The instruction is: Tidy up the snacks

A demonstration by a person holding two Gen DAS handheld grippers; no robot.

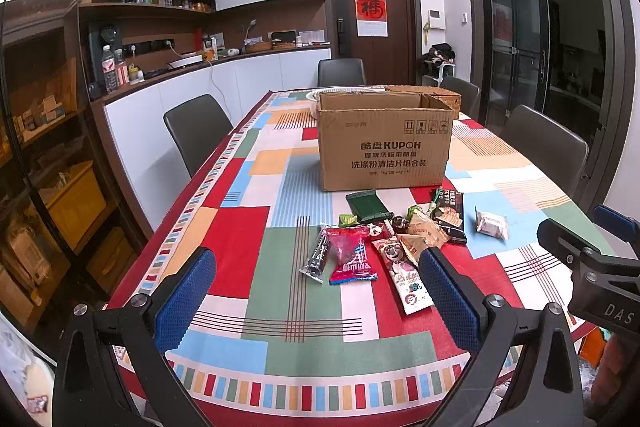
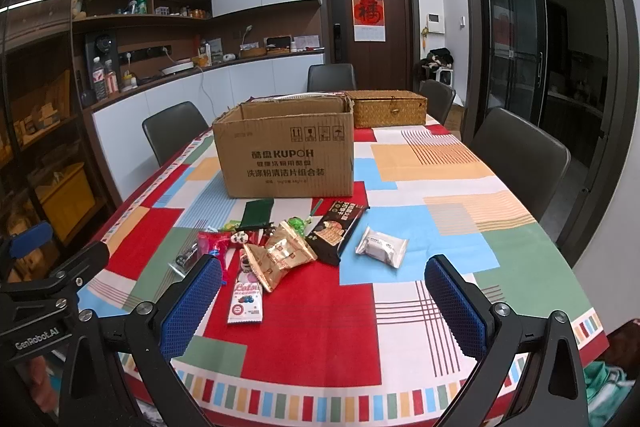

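Observation:
Several snack packets lie in a loose pile on the patchwork tablecloth in front of an open cardboard box. Among them are a red packet, a dark green packet, a black cracker pack, tan packets, a long pink-and-white packet and a white wrapped one apart on the right. My left gripper is open and empty, held over the table's near edge. My right gripper is open and empty, just short of the pile.
A woven lidded basket stands behind the box, beside a white dish. Dark chairs line the table's sides and far end. A counter with cabinets runs along the left wall; a glass door is on the right.

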